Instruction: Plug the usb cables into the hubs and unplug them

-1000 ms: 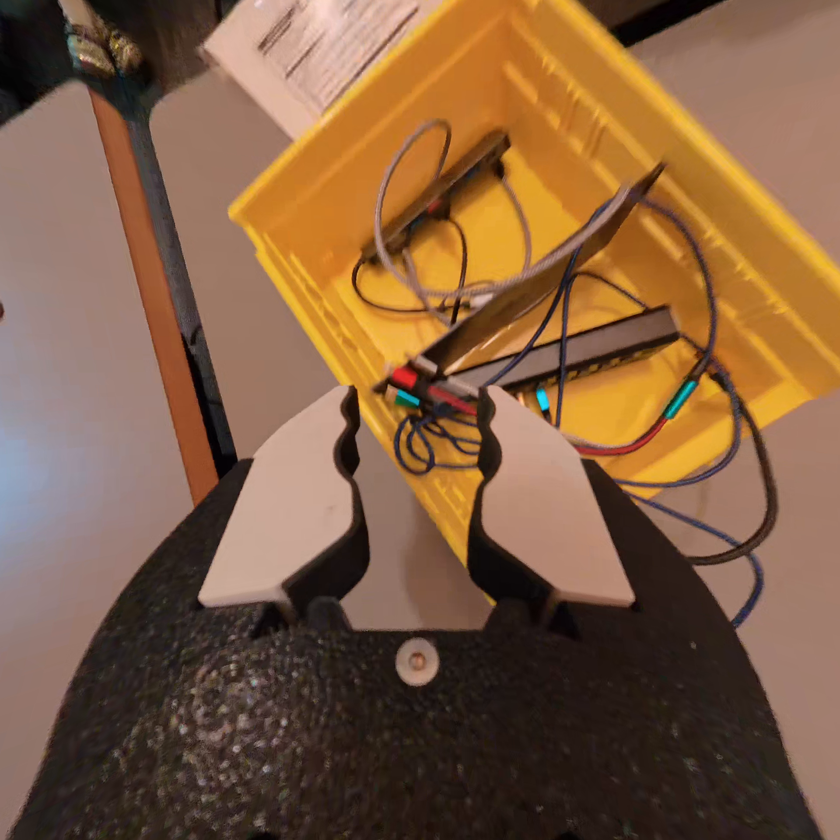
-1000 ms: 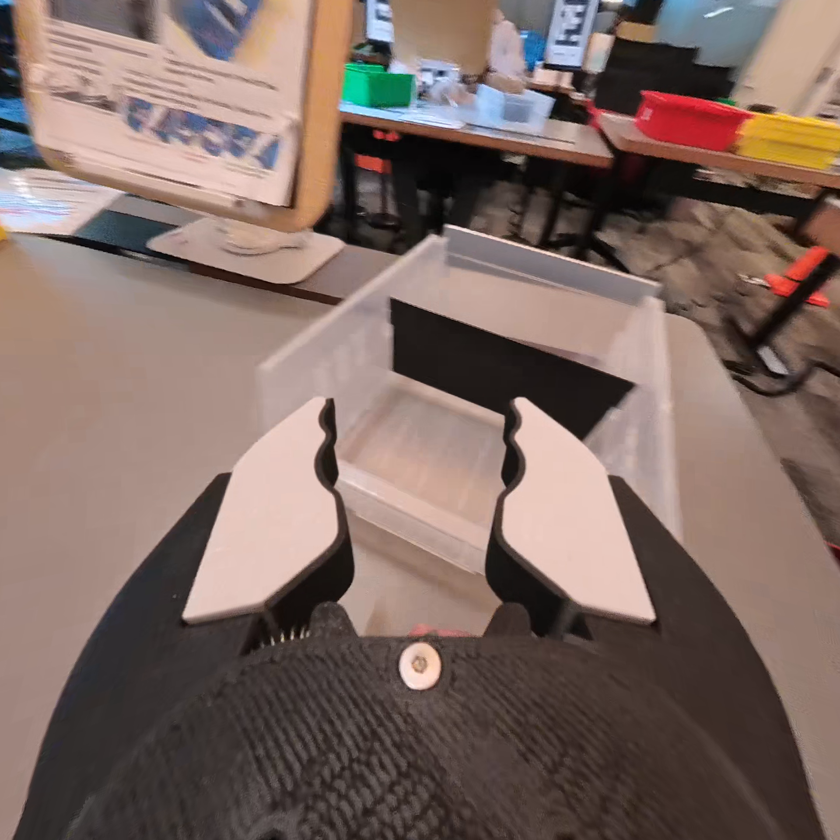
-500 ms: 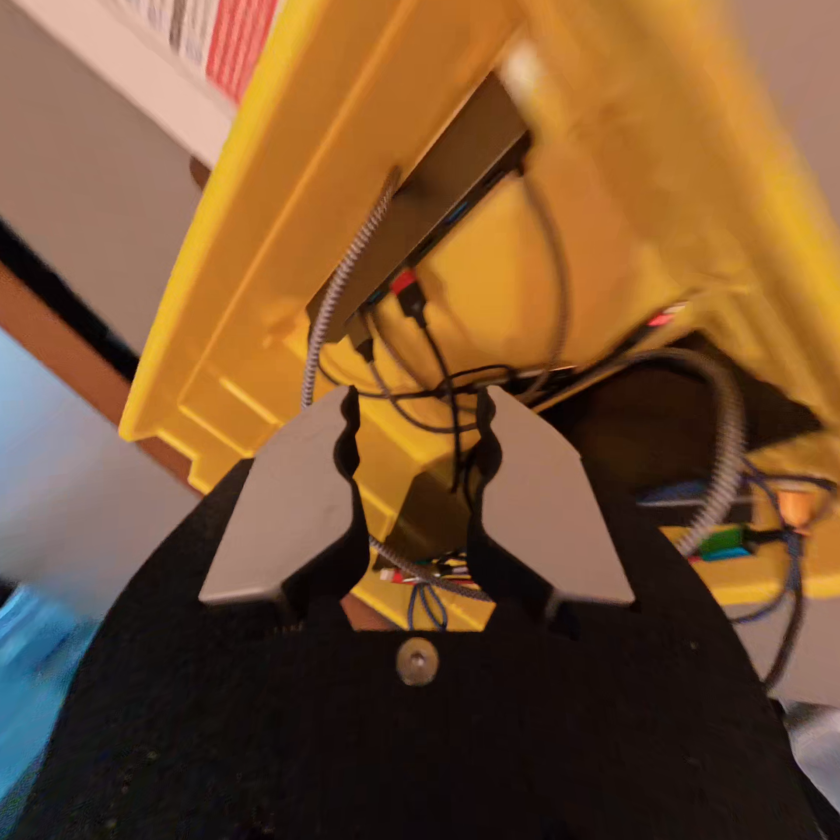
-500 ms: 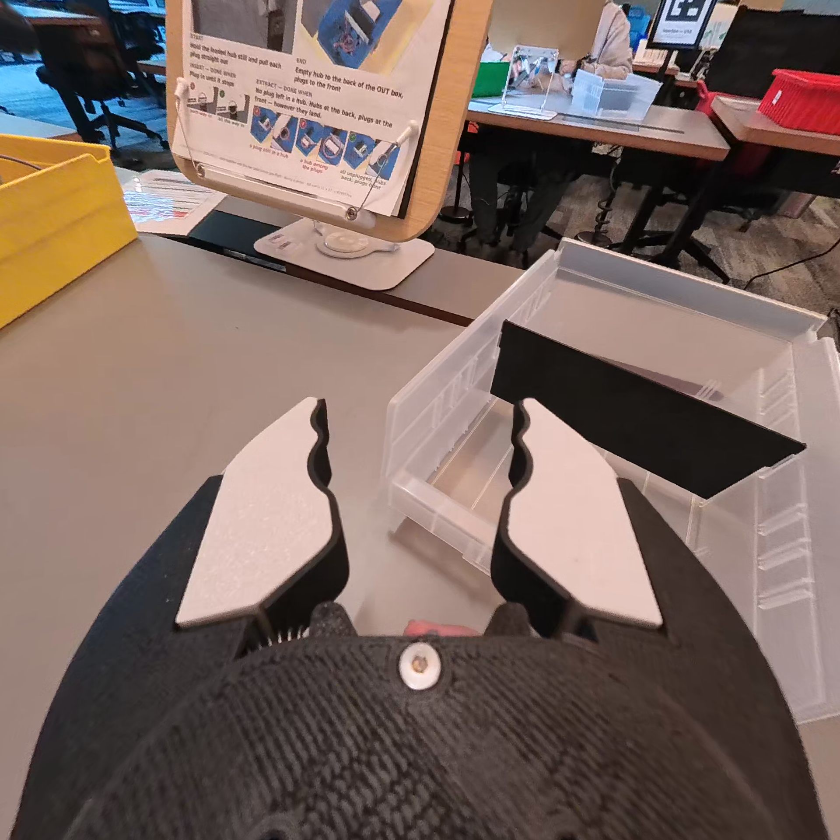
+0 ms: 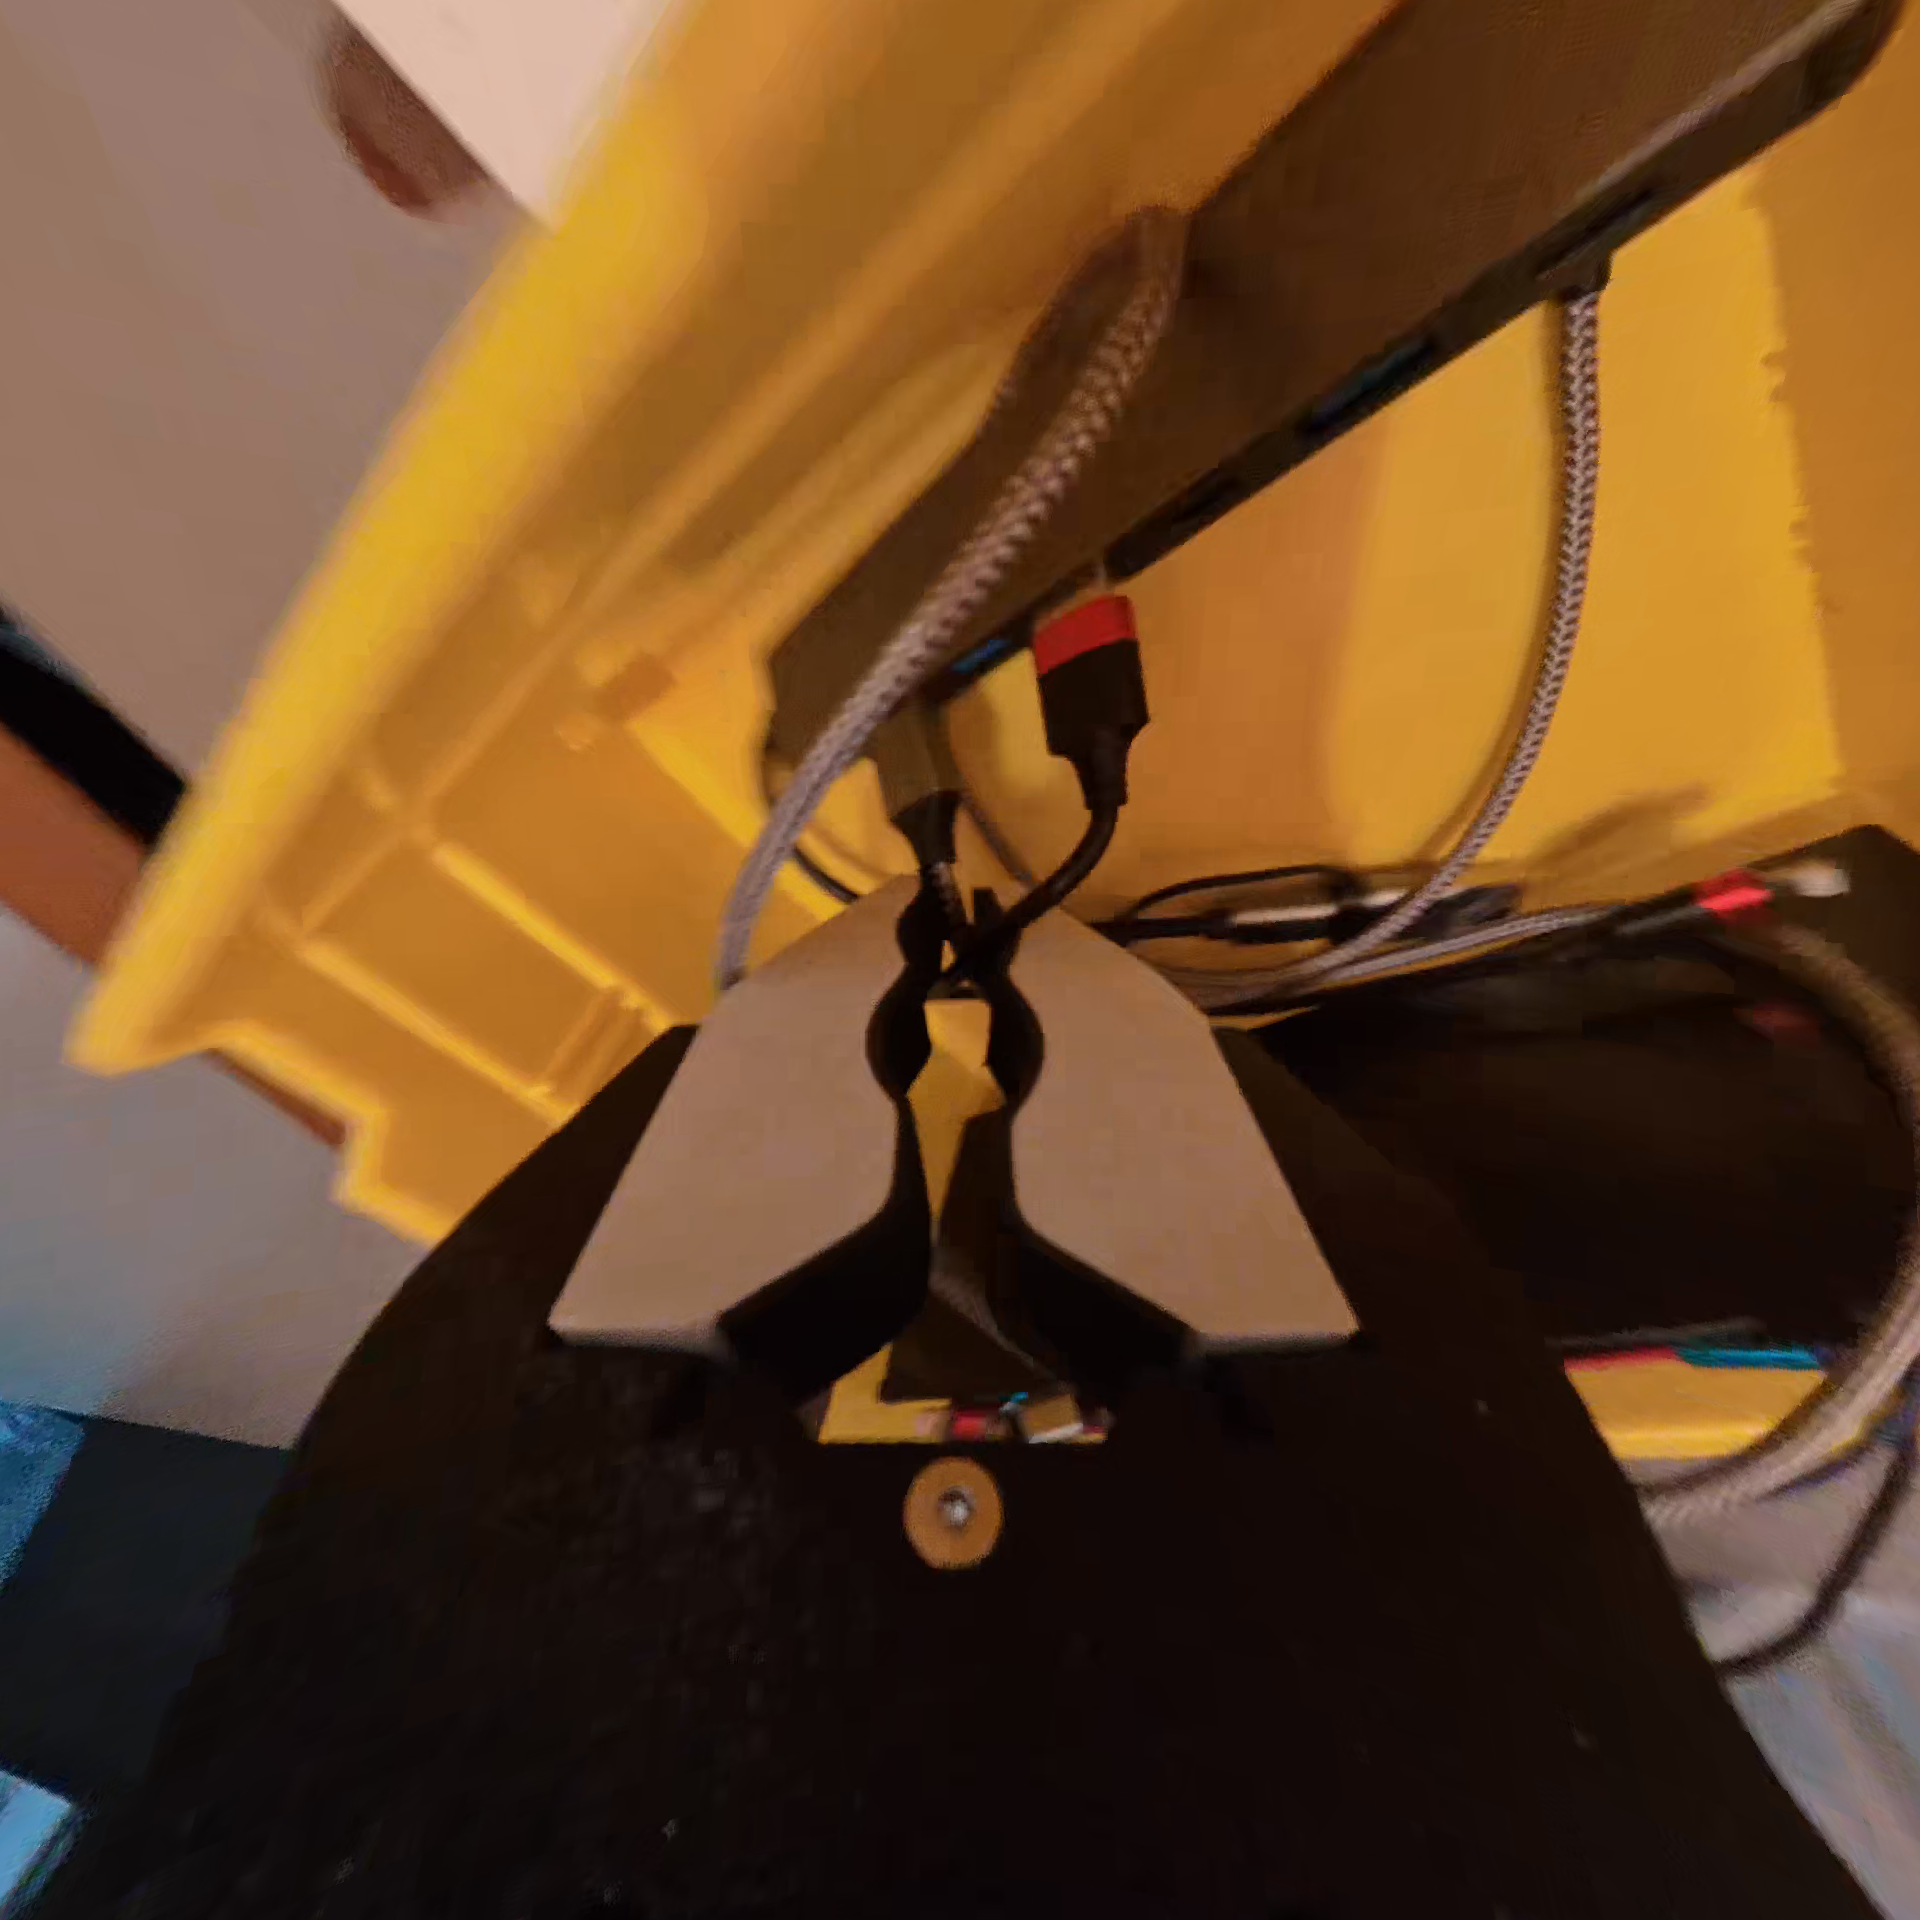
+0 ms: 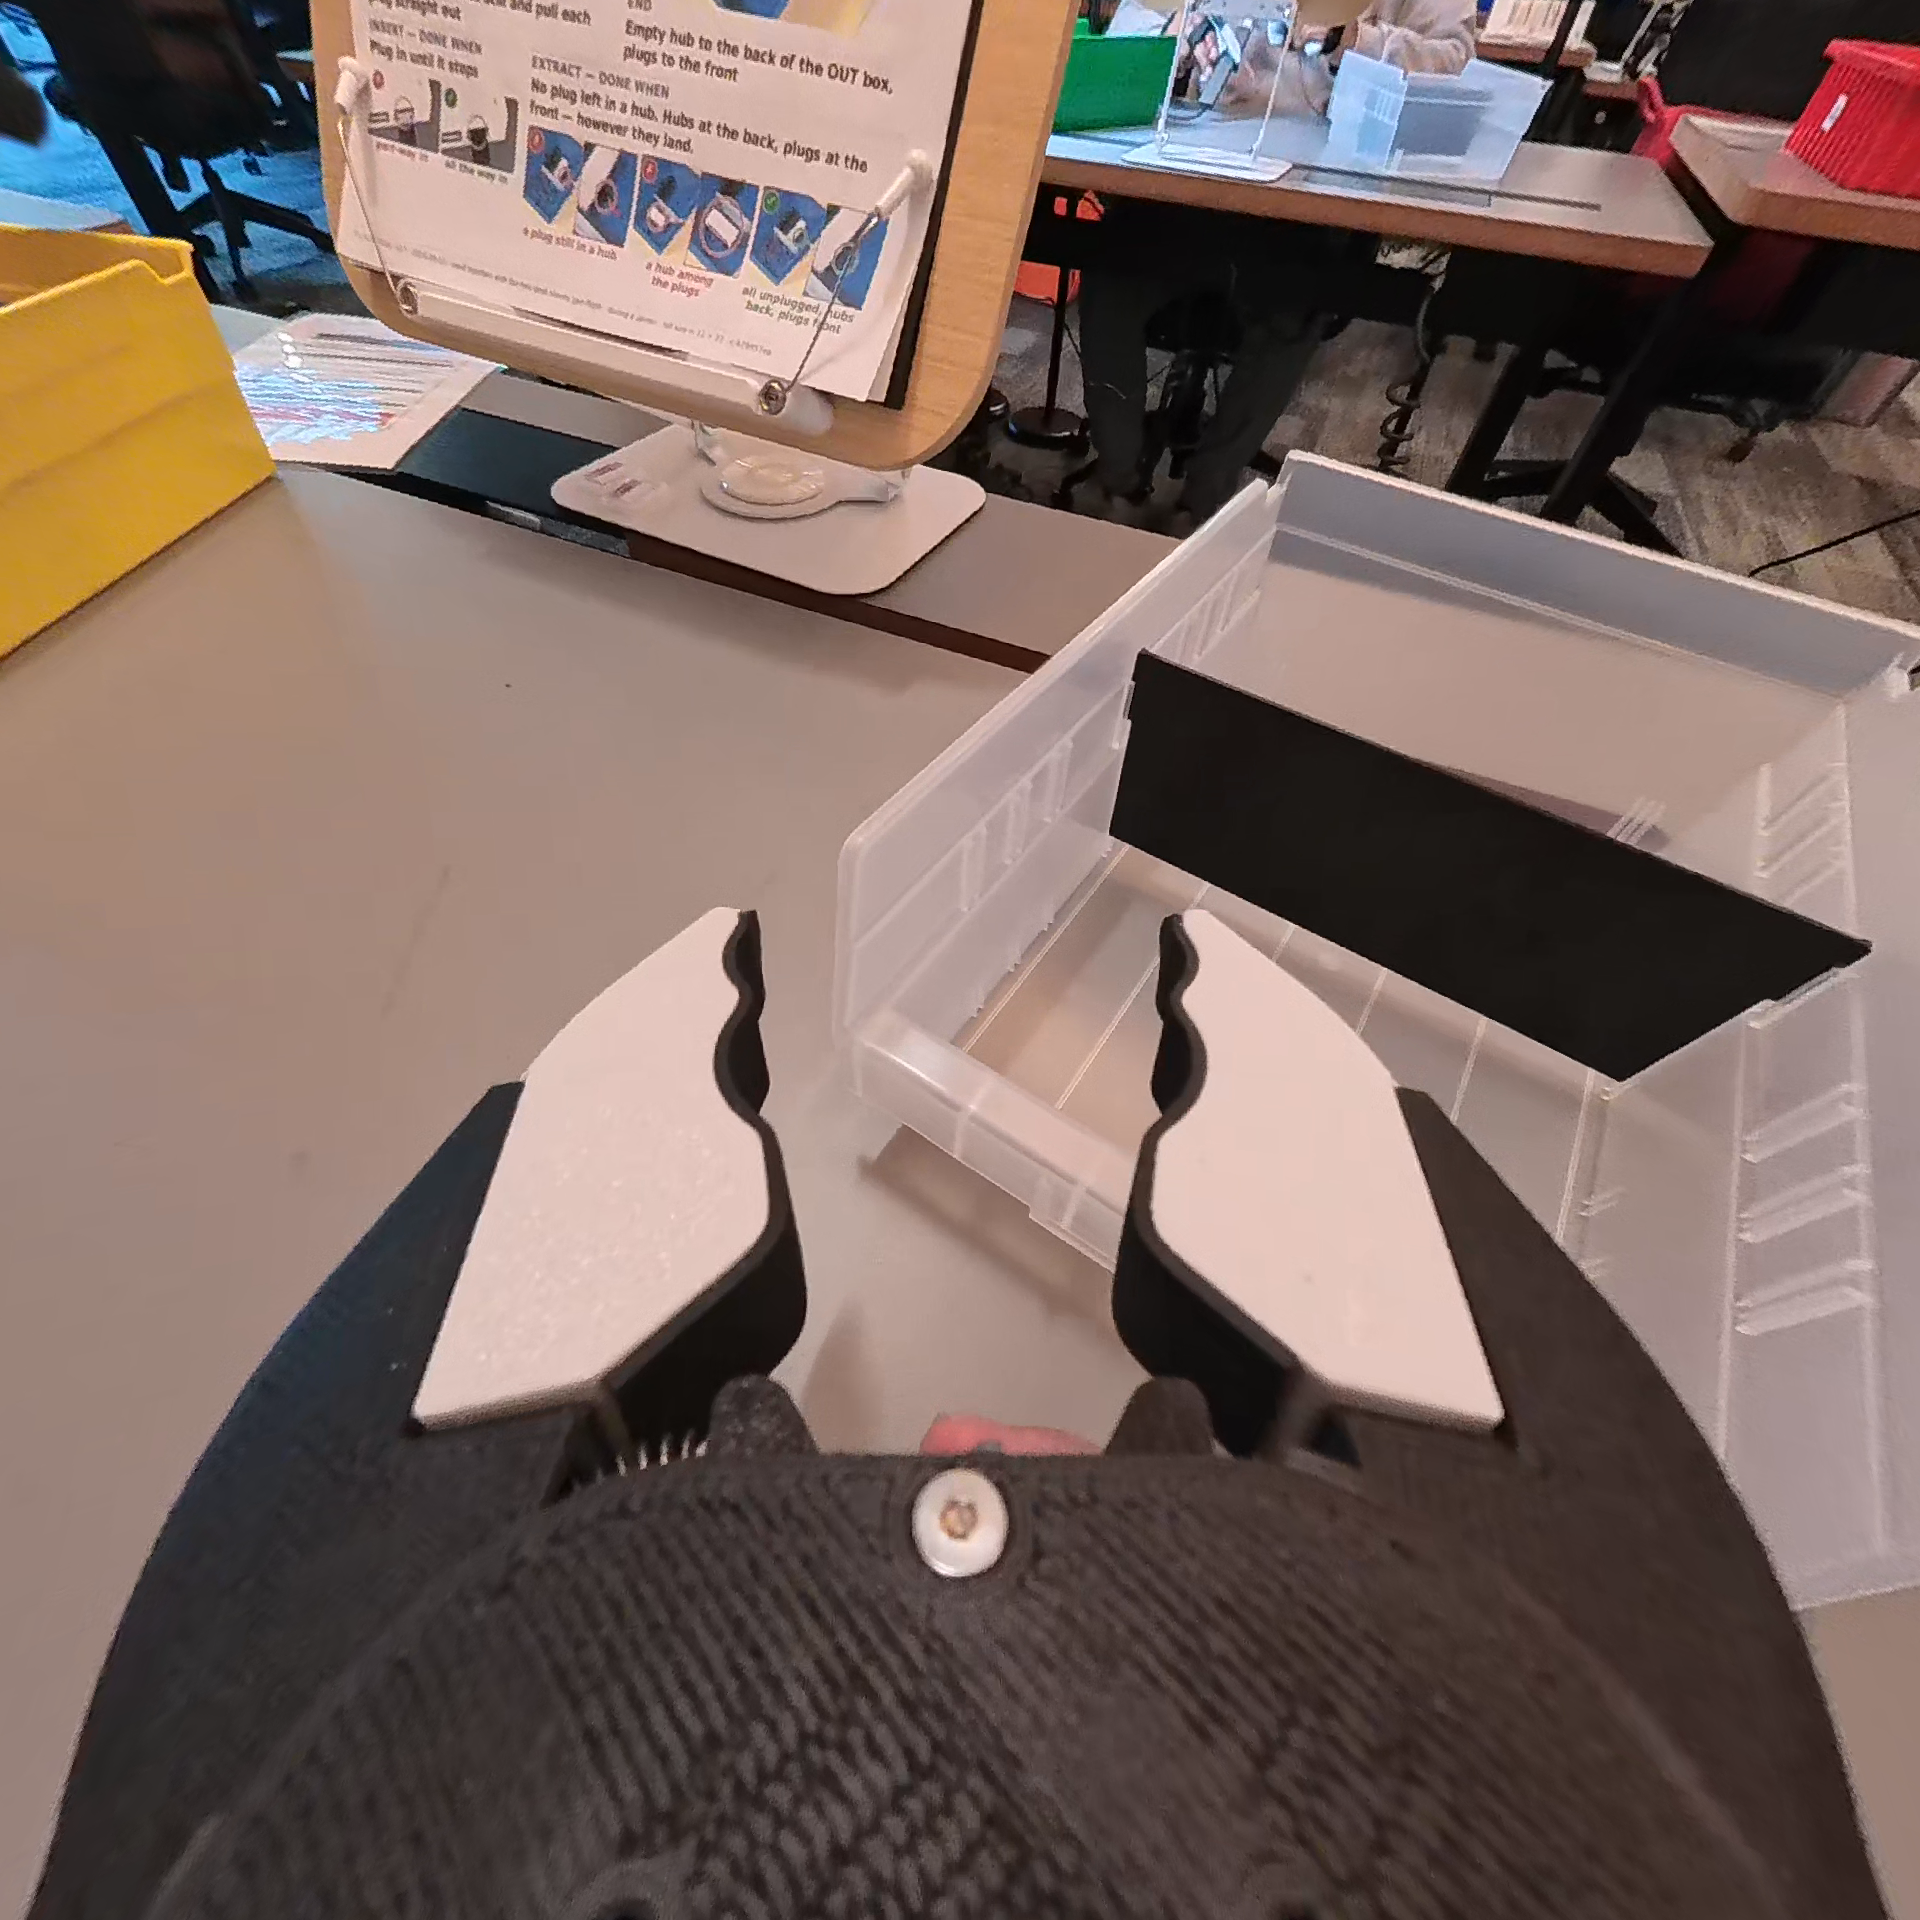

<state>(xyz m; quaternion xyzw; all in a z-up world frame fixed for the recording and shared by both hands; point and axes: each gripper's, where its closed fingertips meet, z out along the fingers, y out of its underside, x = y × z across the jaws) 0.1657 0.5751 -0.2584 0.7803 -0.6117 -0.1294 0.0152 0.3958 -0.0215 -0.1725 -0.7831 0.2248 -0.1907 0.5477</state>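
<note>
The long dark grey USB hub (image 5: 1299, 343) lies tilted inside the yellow plastic bin (image 5: 665, 436), running from 1 o'clock down toward the frame's centre. A black plug with a red collar (image 5: 1091, 681) sits in its side port, and a grey braided cable (image 5: 1029, 499) crosses it. The left gripper (image 5: 956, 935) reaches into the bin, its fingers pinched nearly together on two thin black cables (image 5: 1023, 899) just below the plugs. More cables tangle at 3 o'clock; this view is blurred.

The right gripper (image 6: 956, 971) hangs with its jaws spread wide and nothing between them, over a grey tabletop (image 6: 364, 831). Only this view shows the clear plastic bin with a black divider (image 6: 1455, 883) at 2 o'clock, a wooden-framed instruction board on a white stand (image 6: 665, 208) at 12 o'clock, and office desks (image 6: 1403, 197) beyond.
</note>
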